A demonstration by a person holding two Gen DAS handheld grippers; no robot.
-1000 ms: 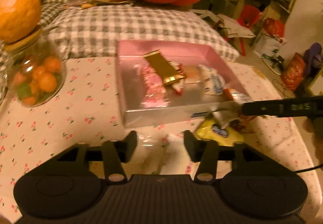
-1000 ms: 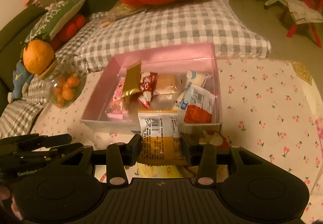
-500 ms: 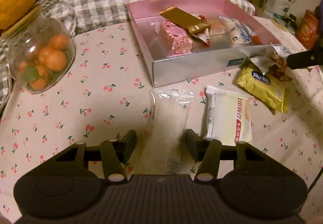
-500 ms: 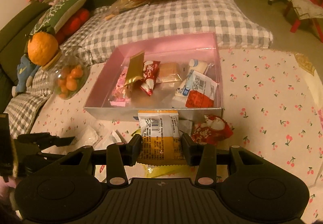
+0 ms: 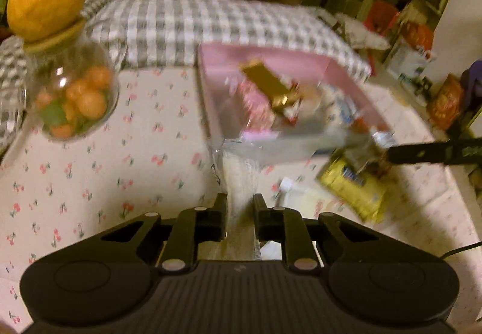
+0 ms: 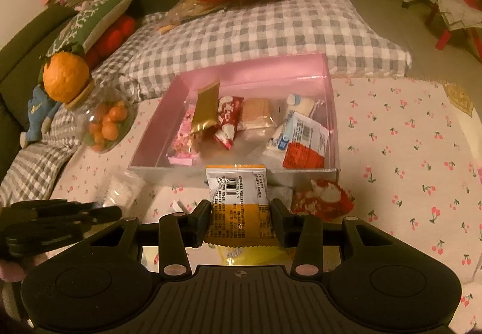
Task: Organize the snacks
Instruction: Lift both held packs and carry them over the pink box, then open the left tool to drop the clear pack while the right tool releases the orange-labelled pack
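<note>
Snacks in two places: a pink box (image 5: 301,63) near the far edge of the cherry-print cloth (image 5: 90,183) holds several packets, and loose ones lie on the cloth before its near wall.

Left wrist view, blurred: the left gripper (image 5: 239,207) has its jaws pressed together on a clear plastic packet (image 5: 241,177), which rises from between the fingers toward the box's near left corner. Half a second ago the jaws stood spread with this packet flat on the cloth between them. A gold bar packet (image 5: 268,84) leans on a pink packet (image 5: 256,105) in the box. A yellow packet (image 5: 352,186) and a white one (image 5: 298,195) lie on the cloth right of the gripper. A glass jar (image 5: 72,99) of small oranges stands near the cloth's left edge.

Right wrist view: the right gripper (image 6: 241,219) pinches an orange-and-white packet (image 6: 238,201) with a barcode, its top edge overlapping the middle of the box's near wall. Grip and place match the earlier frames. A red wrapper (image 6: 322,198) lies on the cloth just right of it, before the box. Inside the box are a red-and-white packet (image 6: 227,123), a tan one (image 6: 256,112) and a blue-and-white one (image 6: 286,135) under a red-and-white sachet (image 6: 304,150). The left gripper shows at the lower left.
</note>
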